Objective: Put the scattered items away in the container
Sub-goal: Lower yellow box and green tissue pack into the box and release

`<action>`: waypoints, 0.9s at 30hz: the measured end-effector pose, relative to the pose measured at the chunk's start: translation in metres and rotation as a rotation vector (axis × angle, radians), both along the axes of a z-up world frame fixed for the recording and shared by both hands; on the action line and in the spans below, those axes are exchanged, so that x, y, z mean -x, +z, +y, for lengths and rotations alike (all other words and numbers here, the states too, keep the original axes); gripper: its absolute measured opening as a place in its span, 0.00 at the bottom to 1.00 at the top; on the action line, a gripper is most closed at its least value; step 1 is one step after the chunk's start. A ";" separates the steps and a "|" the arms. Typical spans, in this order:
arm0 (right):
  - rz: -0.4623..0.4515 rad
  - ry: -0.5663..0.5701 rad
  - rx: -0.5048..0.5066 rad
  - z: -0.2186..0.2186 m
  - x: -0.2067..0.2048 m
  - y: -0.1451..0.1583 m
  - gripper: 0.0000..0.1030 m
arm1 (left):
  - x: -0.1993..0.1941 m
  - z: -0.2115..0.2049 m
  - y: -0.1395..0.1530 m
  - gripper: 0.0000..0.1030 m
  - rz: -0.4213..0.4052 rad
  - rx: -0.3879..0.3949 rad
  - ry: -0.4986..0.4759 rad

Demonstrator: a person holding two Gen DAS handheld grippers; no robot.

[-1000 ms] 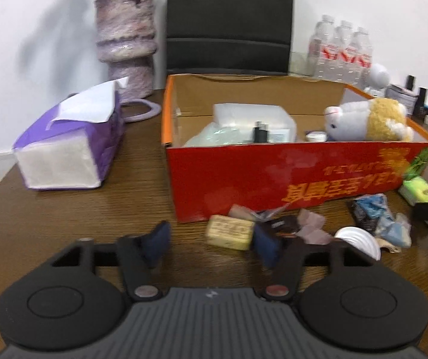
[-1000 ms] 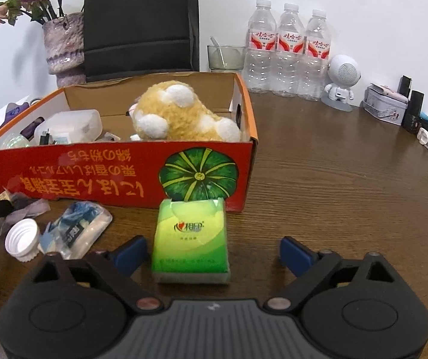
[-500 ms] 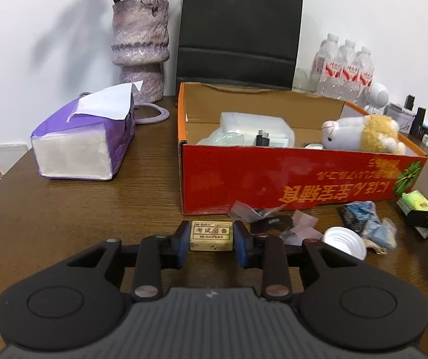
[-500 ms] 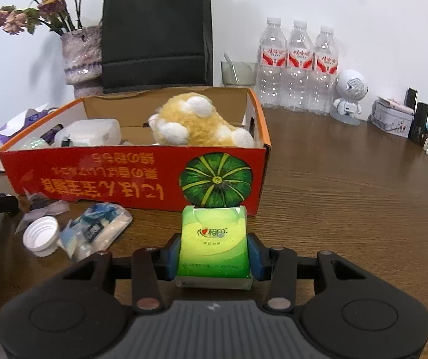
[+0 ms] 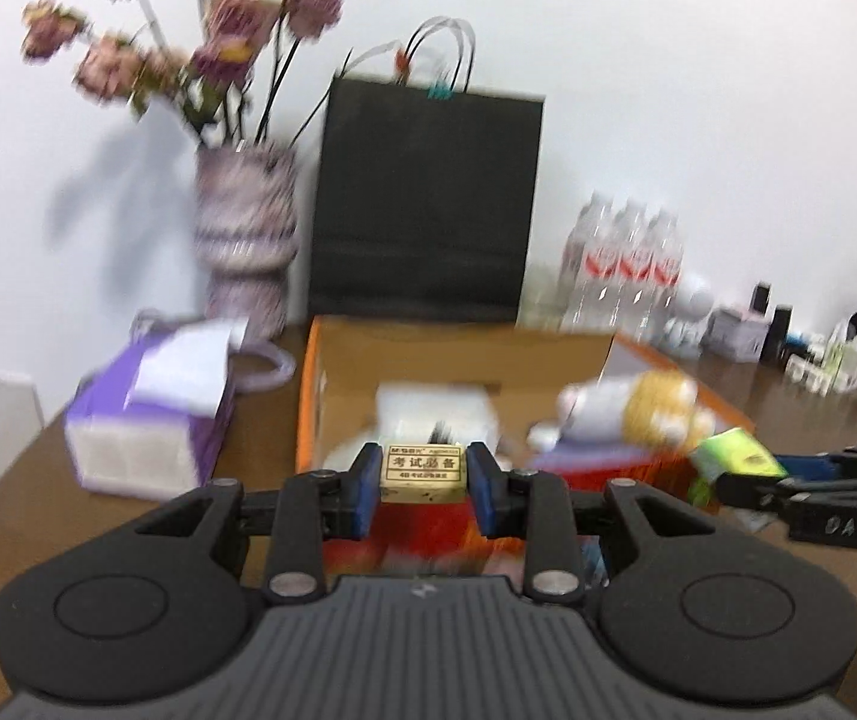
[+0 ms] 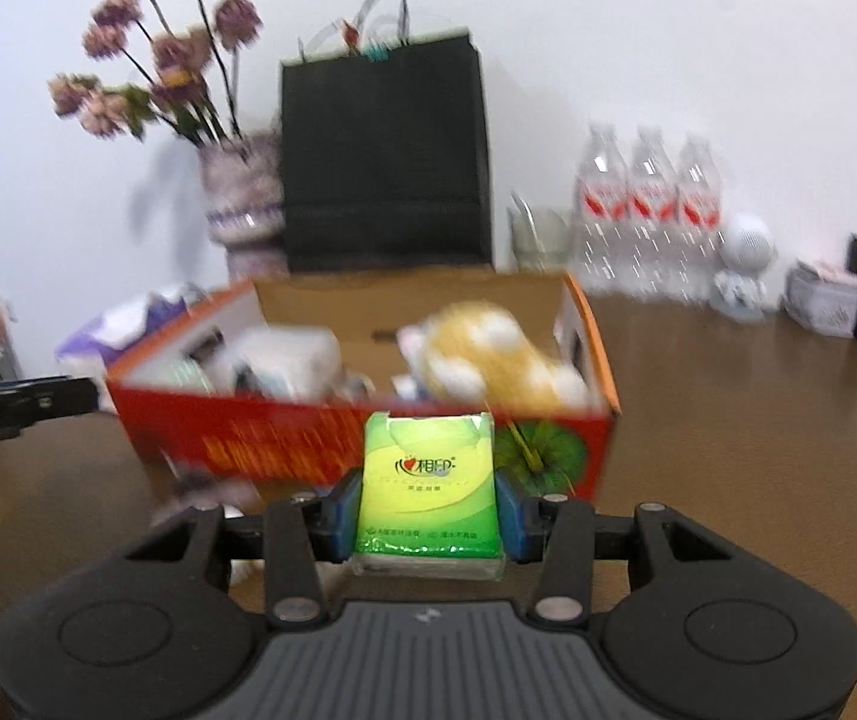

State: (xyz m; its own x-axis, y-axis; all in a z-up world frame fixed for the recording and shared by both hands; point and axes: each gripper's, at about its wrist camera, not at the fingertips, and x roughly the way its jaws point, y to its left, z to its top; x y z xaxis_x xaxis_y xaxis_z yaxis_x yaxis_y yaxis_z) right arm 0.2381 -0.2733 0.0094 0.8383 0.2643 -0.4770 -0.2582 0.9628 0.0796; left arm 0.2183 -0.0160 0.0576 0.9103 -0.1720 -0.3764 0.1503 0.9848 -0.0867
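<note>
Your left gripper [image 5: 423,483] pinches yellow eraser [image 5: 423,473]; your right gripper [image 6: 427,515] clamps green tissue pack [image 6: 428,483]; red box [image 6: 284,441] just ahead.

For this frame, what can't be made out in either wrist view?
- Left wrist: items lying in the red box are smeared by motion blur; only a plush toy is recognisable.
- Left wrist: table in front of the box, hidden by the left gripper and its eraser.
- Right wrist: tissue pack covers the box front; remaining litter is blurred.

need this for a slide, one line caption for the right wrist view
Right tongs shut on a green tissue pack, held up before the red cardboard box with a plush toy inside.
</note>
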 end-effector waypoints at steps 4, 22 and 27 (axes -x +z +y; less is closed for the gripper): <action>-0.047 0.017 -0.042 0.016 -0.016 0.026 0.42 | -0.014 -0.018 0.023 0.30 -0.070 0.011 -0.026; 0.074 0.042 -0.011 0.066 -0.114 0.000 0.42 | -0.114 -0.015 -0.028 0.30 0.120 0.041 0.075; 0.108 0.040 0.022 0.066 -0.120 -0.014 0.43 | -0.119 -0.017 -0.039 0.31 0.146 0.011 0.077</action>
